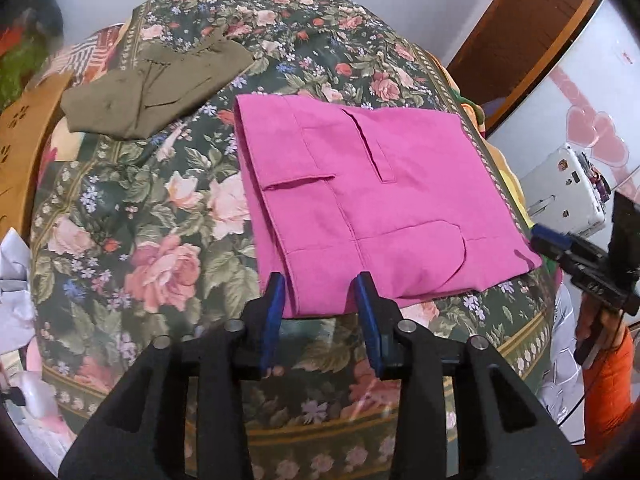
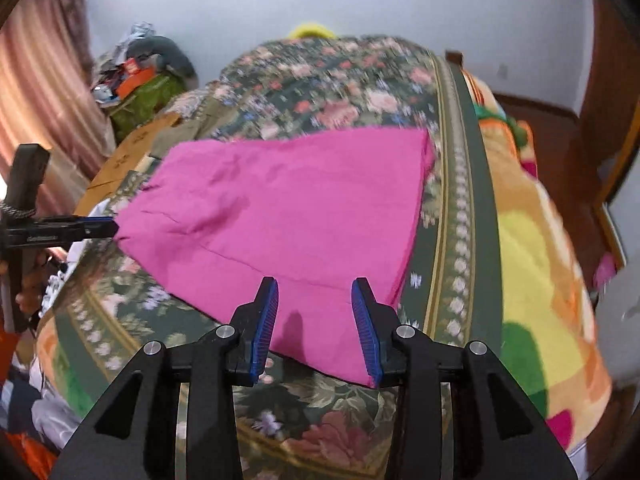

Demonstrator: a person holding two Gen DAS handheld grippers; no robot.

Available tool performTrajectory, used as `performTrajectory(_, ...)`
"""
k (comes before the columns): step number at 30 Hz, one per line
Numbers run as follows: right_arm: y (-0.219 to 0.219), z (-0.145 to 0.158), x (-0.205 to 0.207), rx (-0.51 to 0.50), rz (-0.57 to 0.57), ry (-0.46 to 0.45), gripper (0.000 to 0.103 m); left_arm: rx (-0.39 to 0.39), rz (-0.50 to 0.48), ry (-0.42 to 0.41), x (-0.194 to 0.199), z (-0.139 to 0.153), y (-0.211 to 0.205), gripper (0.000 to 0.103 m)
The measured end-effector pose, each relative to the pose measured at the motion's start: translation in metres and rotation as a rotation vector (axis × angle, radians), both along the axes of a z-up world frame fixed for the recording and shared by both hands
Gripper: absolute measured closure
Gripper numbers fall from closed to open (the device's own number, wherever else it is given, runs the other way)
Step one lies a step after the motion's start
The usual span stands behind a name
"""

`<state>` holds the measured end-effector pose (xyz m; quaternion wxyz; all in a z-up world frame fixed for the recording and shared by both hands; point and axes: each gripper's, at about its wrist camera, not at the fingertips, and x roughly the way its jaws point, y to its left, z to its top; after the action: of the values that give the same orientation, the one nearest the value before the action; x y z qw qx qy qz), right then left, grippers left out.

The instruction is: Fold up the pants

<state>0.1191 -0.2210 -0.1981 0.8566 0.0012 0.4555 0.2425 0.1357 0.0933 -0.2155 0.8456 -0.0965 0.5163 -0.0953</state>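
Folded pink pants point(image 1: 372, 204) lie flat on the floral bedspread point(image 1: 160, 208); they also show in the right wrist view point(image 2: 288, 216). My left gripper point(image 1: 320, 284) is open, its blue fingertips over the near left edge of the pants, nothing held. My right gripper point(image 2: 314, 292) is open over the near right corner of the pants, empty. The right gripper shows in the left wrist view point(image 1: 560, 244) beside the pants' right corner. The left gripper shows in the right wrist view point(image 2: 96, 226) at the pants' left corner.
Olive green pants point(image 1: 156, 88) lie folded at the far left of the bed. A cardboard box point(image 1: 24, 152) stands left of the bed. A colourful blanket point(image 2: 532, 248) hangs on the right side. A white sewing machine point(image 1: 568, 192) stands to the right.
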Motion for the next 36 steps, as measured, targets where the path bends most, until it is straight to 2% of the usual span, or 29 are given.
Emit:
performTrajectory(1,-0.001,-0.007,0.002,-0.003,-0.007,0.02,0.068,0.006,-0.001,-0.003,0.0,-0.001,-0.003,0.073)
performTrajectory(2,-0.001,-0.014,0.003,-0.002,-0.012,0.042,0.068,0.016,-0.002,-0.008,0.0,-0.001,-0.004,0.081)
performTrajectory(3,-0.002,-0.019,0.004,-0.003,-0.013,0.059,0.068,0.023,-0.011,-0.015,-0.001,0.0,-0.006,0.084)
performTrajectory(4,-0.002,-0.026,0.004,-0.01,-0.011,0.075,0.068,0.029,-0.013,-0.022,-0.001,0.002,-0.007,0.085)
performTrajectory(6,-0.003,-0.03,0.0,-0.007,0.0,0.053,0.068,0.063,-0.012,-0.044,-0.003,0.006,-0.008,0.088)
performTrajectory(7,-0.005,-0.029,-0.001,-0.007,0.001,0.052,0.068,0.101,-0.003,-0.064,-0.005,0.009,-0.009,0.088)
performTrajectory(9,-0.007,-0.029,-0.001,-0.009,-0.003,0.061,0.069,0.127,-0.003,-0.092,-0.009,0.016,-0.006,0.088)
performTrajectory(11,-0.011,-0.03,-0.002,-0.006,-0.004,0.068,0.069,0.105,-0.008,-0.098,-0.01,0.016,-0.001,0.088)
performTrajectory(13,-0.012,-0.03,-0.002,-0.005,-0.004,0.068,0.069,0.122,-0.007,-0.076,-0.011,0.006,0.001,0.088)
performTrajectory(16,-0.011,-0.03,-0.004,-0.011,-0.006,0.063,0.069,0.104,0.001,-0.068,-0.013,-0.007,0.003,0.088)
performTrajectory(19,-0.01,-0.028,-0.002,-0.02,-0.007,0.071,0.069,0.1,0.006,-0.069,-0.011,-0.001,0.005,0.084)
performTrajectory(20,-0.01,-0.025,0.0,-0.029,-0.005,0.075,0.069,0.112,0.004,-0.062,-0.009,0.002,0.007,0.08)
performTrajectory(22,-0.01,-0.018,0.003,-0.047,-0.003,0.062,0.068,0.15,0.02,-0.075,-0.006,0.009,0.011,0.069)
performTrajectory(24,-0.012,-0.007,0.009,-0.043,-0.011,0.026,0.068,0.202,0.049,-0.133,-0.001,0.021,0.015,0.047)
performTrajectory(25,-0.014,-0.003,0.012,-0.038,-0.016,0.015,0.068,0.211,0.061,-0.159,0.003,0.026,0.018,0.044)
performTrajectory(29,-0.02,0.013,0.039,-0.035,-0.052,-0.036,0.068,0.178,0.095,-0.177,0.034,0.039,0.031,0.044)
performTrajectory(31,-0.019,0.016,0.055,-0.039,-0.065,-0.049,0.062,0.178,0.103,-0.18,0.055,0.04,0.033,0.044)
performTrajectory(36,-0.016,0.011,0.108,-0.038,-0.089,-0.052,0.059,0.15,0.099,-0.137,0.106,0.026,0.034,0.044)
